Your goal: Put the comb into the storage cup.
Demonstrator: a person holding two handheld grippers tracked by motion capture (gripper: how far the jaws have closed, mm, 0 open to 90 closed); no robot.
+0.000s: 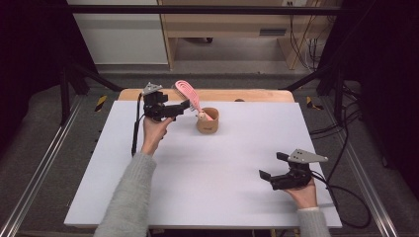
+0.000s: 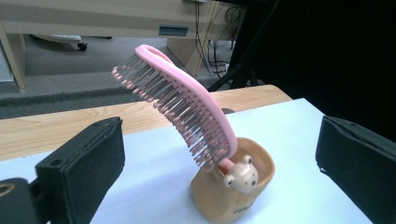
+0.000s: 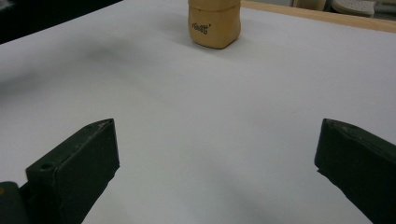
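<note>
A pink hairbrush [image 1: 187, 93] stands handle-down in a tan cup [image 1: 208, 121] with a small bear figure [image 2: 241, 175] on its rim. It leans back toward the far left, bristles [image 2: 173, 108] facing my left gripper. My left gripper [image 1: 184, 105] hovers just left of the brush, jaws open and wide apart, nothing between them. In the left gripper view the brush [image 2: 196, 100] and cup [image 2: 233, 198] sit ahead between the jaws. My right gripper [image 1: 271, 165] rests open near the front right of the white board, with the cup [image 3: 215, 23] far ahead.
The white board [image 1: 207, 187] covers a wooden table whose far edge [image 1: 247, 95] shows behind the cup. Black cables trail from both grippers, one down the board's left side [image 1: 134, 133]. Dark frame posts stand at both sides.
</note>
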